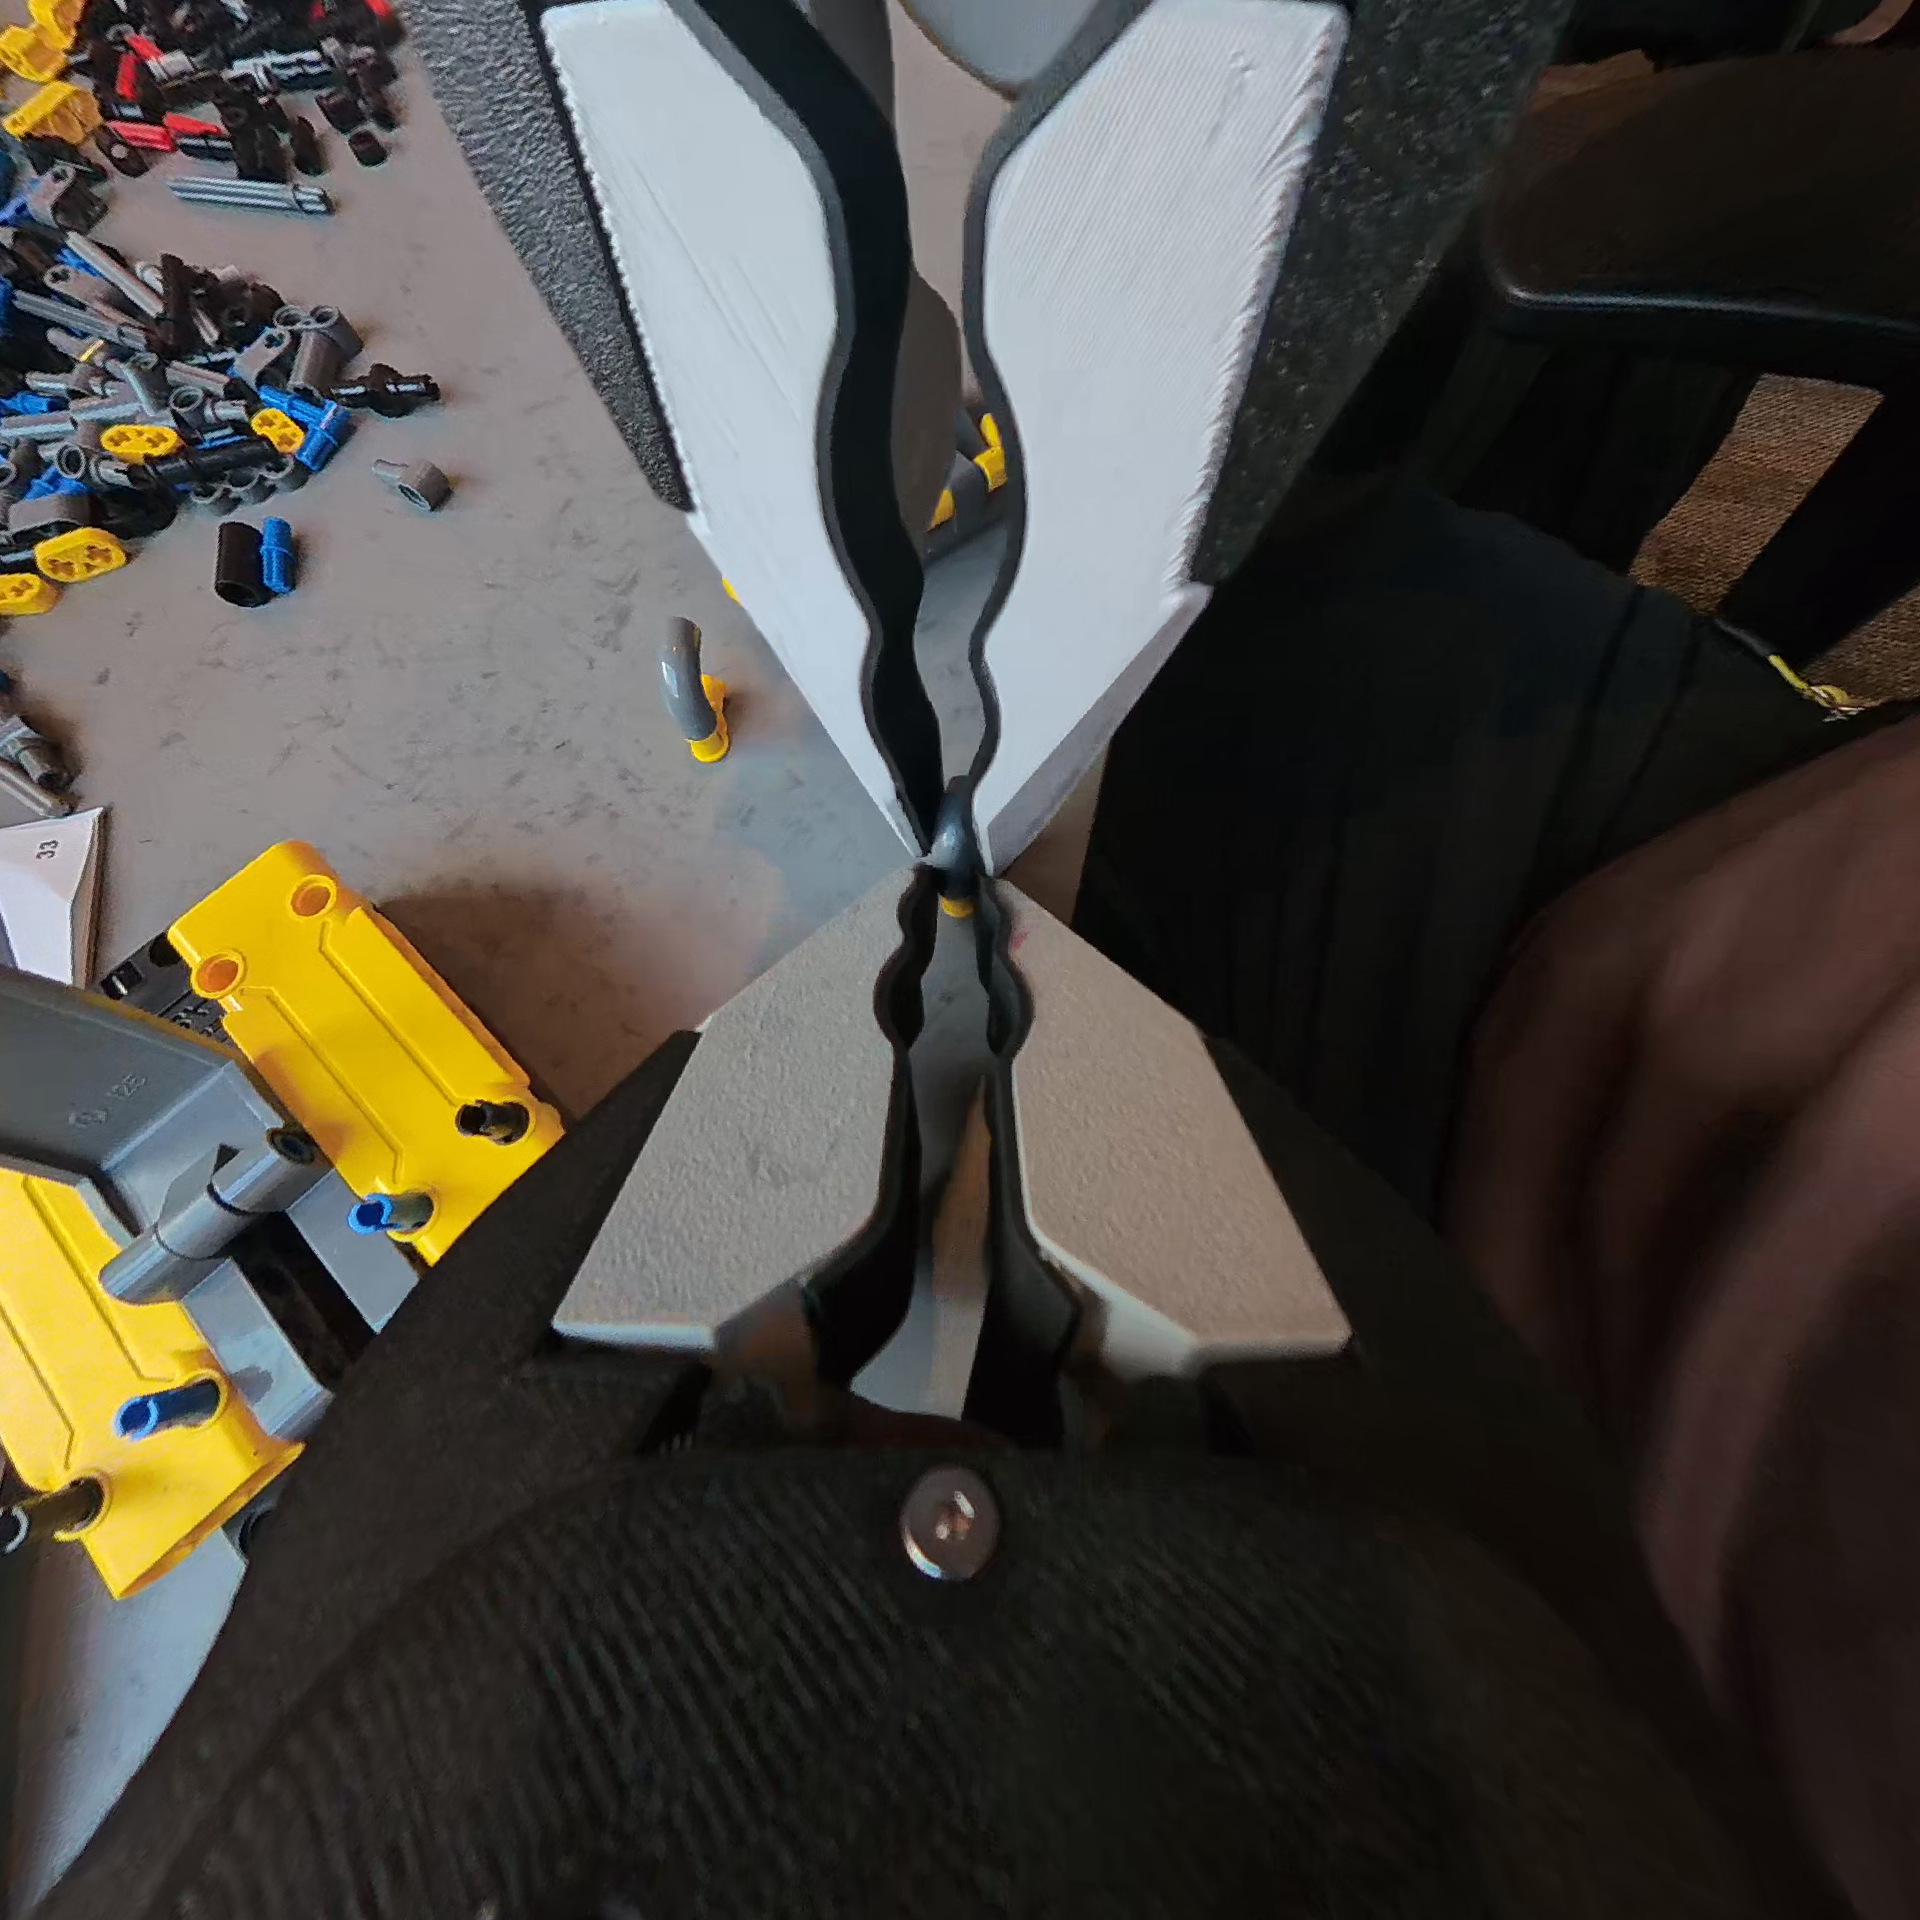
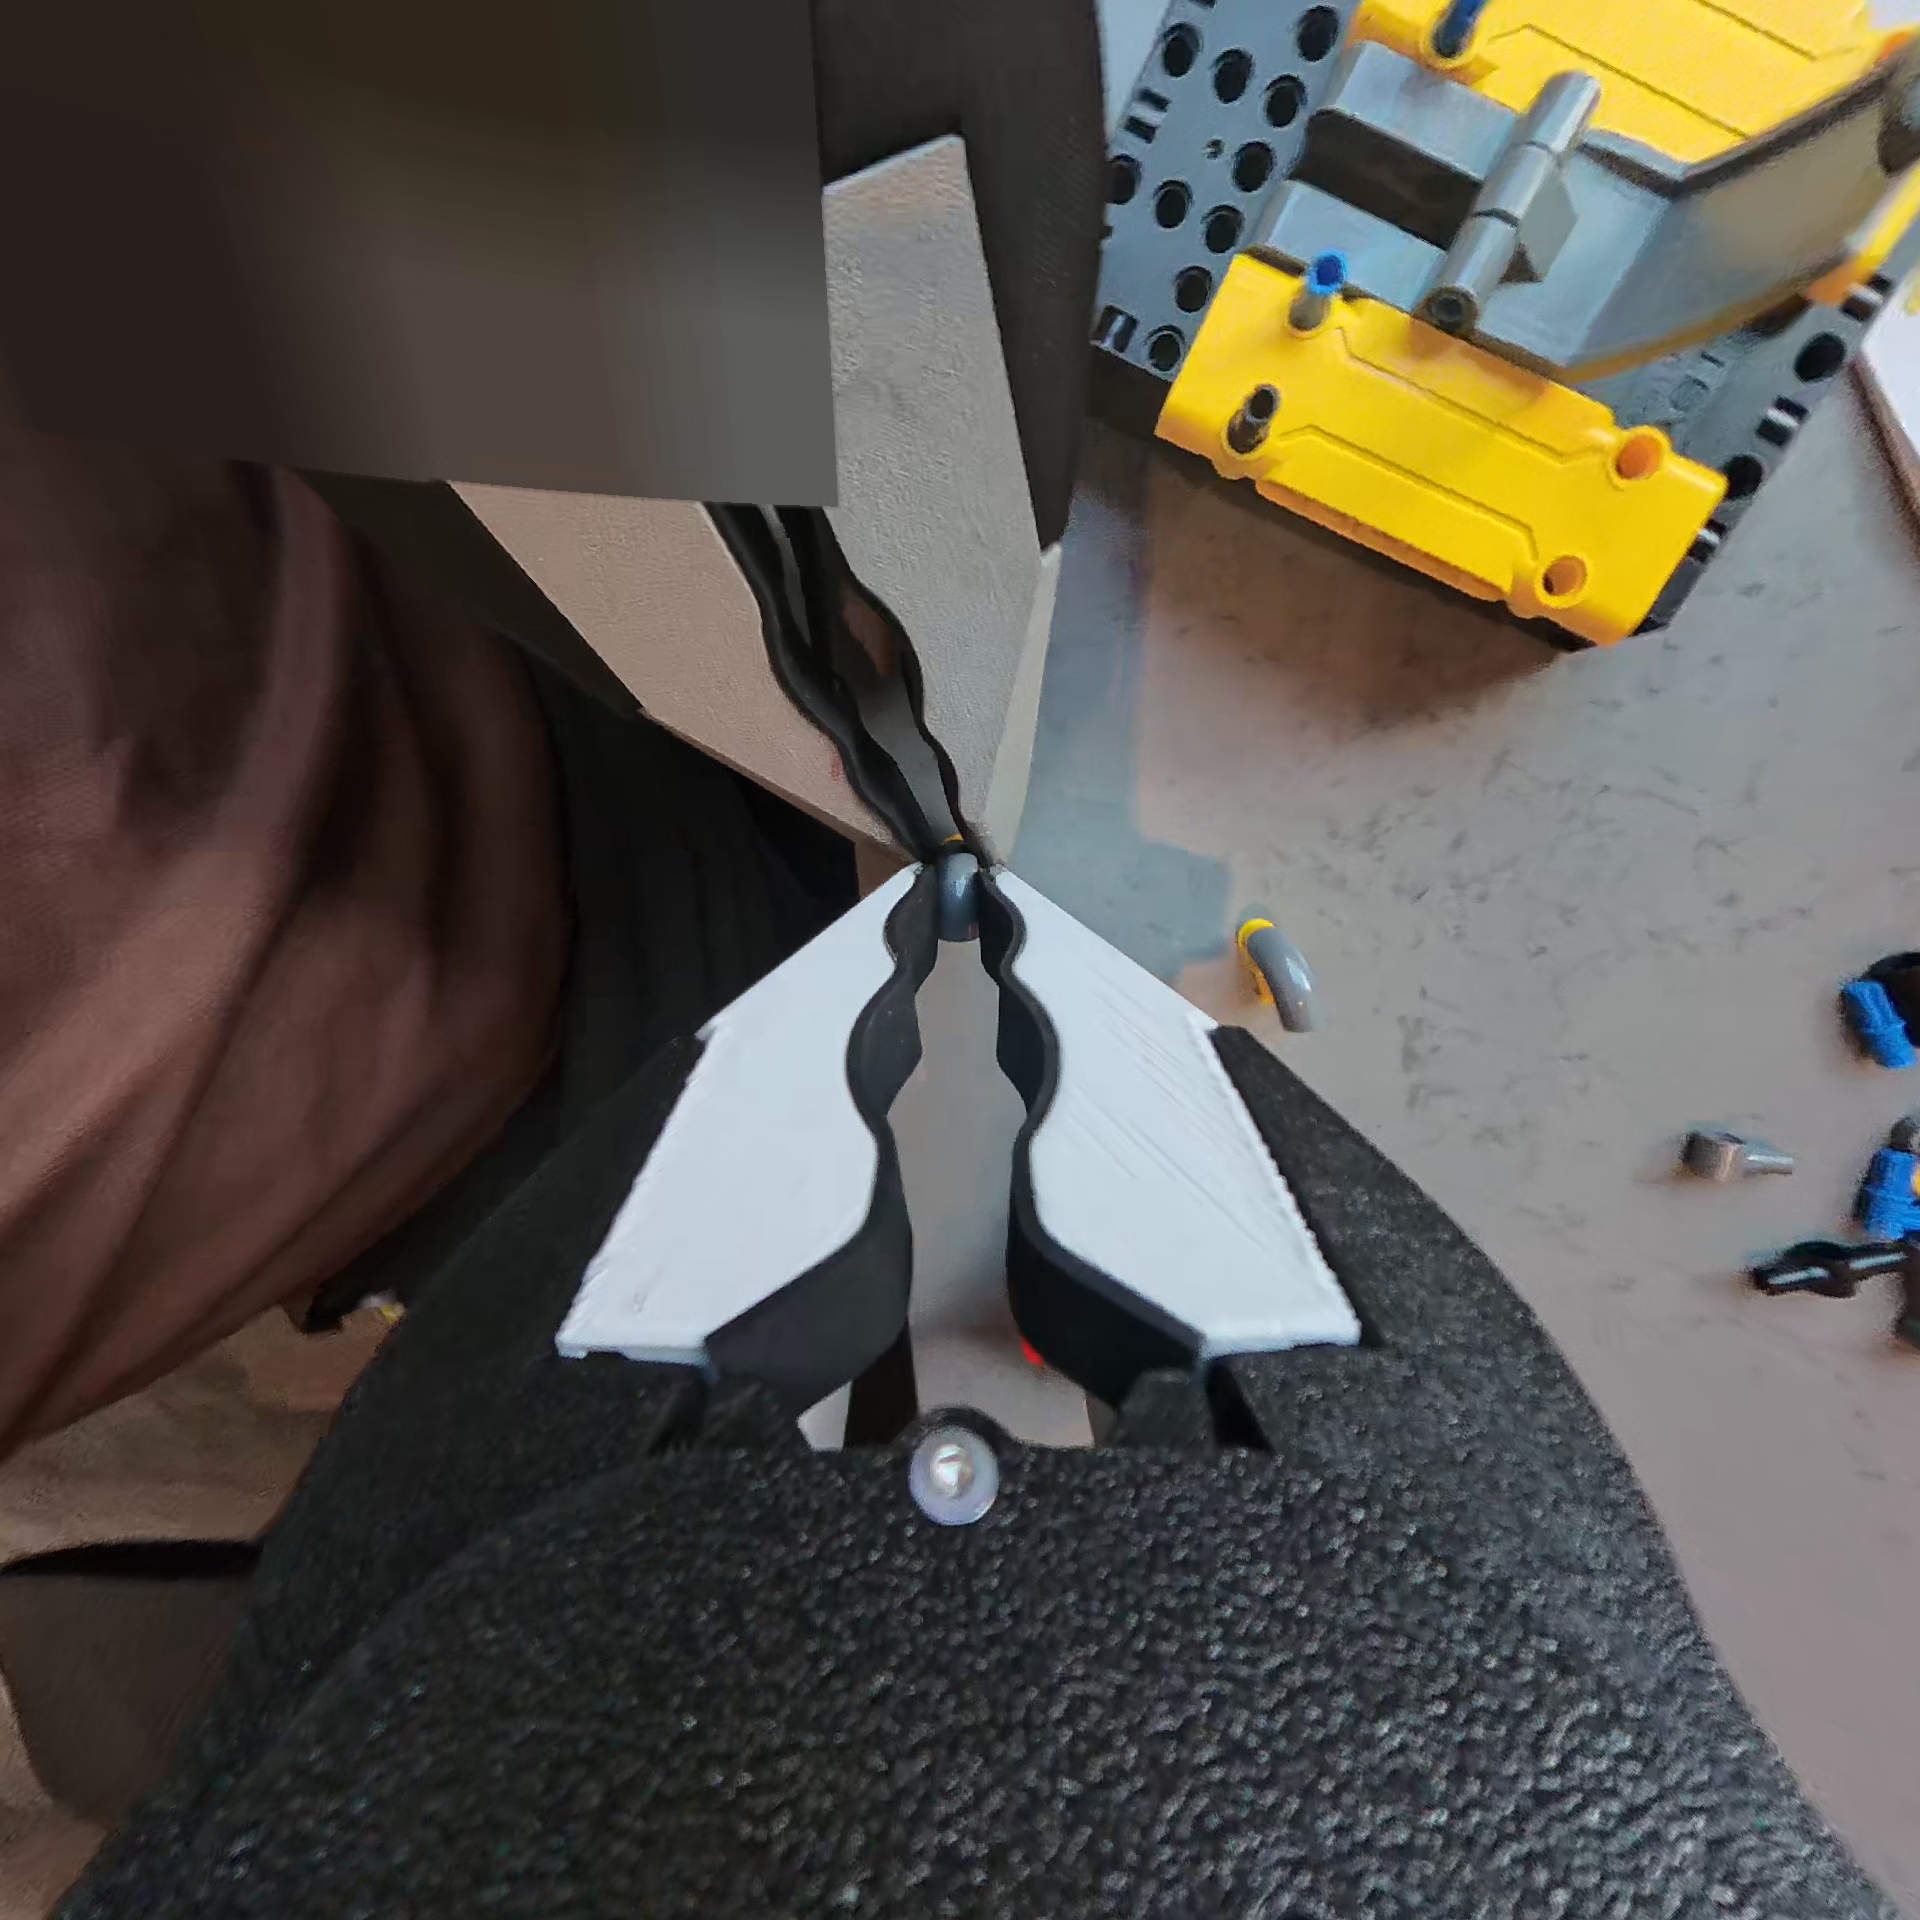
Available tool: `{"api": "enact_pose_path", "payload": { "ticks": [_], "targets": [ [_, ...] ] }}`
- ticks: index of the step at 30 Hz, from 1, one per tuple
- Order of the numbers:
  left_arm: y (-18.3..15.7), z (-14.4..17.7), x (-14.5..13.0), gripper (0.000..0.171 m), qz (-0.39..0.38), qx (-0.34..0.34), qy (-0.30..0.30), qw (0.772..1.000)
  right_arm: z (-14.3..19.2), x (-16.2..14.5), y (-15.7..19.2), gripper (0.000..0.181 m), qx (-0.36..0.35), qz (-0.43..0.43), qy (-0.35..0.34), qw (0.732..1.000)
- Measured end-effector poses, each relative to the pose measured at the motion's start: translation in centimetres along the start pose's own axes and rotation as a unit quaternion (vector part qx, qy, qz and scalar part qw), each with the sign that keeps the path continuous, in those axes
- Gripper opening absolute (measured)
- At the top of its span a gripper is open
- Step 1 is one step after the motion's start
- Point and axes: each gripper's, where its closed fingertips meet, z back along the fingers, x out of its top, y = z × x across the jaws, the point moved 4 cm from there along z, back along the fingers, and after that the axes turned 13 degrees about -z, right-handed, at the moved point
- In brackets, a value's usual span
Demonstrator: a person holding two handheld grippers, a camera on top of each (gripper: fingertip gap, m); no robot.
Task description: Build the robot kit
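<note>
My left claw (image 1: pixel 951 904) and my right claw (image 2: pixel 956 894) meet tip to tip in the air, just past the near edge of the table (image 1: pixel 468 727). Both are squeezed shut on one tiny piece between them. My right claw pinches the small grey piece (image 2: pixel 956 899) at its very tip. My left claw pinches a bit of yellow pin (image 1: pixel 956 906) that sticks out of that same grey piece. I think I hold each end so the two bits can be pushed or pulled along one straight line, and so they do not slip.

The tiny piece sits right at the tips of both claws, not deep inside them.

A yellow and grey model (image 1: pixel 260 1143) with blue pins rests on the table near its near edge, close to my left claw but not touching it. A lone grey bent piece with a yellow end (image 1: pixel 691 691) lies on the table a little farther in. A big pile of loose parts (image 1: pixel 156 343) in black, grey, blue, yellow and red lies toward the far side
</note>
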Motion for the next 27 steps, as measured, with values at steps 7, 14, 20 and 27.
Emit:
{"api": "enact_pose_path", "payload": {
  "ticks": [7, 14, 20, 27],
  "targets": [
    [0.6, 1.2, 0.2, 0.021, 0.04, 0.004, -0.033, 0.999, 2.8, -1.1, -1.2, 0.007, 0.128, -0.186, -0.19, 0.956],
    [0.0, 3.4, 4.7, 0.018, 0.144, -0.058, -0.178, 0.972, 7.3, -1.6, 0.2, 0.008, 0.29, -0.233, -0.355, 0.858],
    [-0.1, 4.2, 5.5, 0.017, 0.164, -0.069, -0.206, 0.962, 7.5, -1.1, 1.4, 0.008, 0.305, -0.217, -0.366, 0.852],
    [-0.2, 4.7, 6.0, 0.003, 0.195, -0.104, -0.247, 0.944, 7.6, -1.0, 1.6, 0.008, 0.267, -0.187, -0.381, 0.865]
  ]
}}
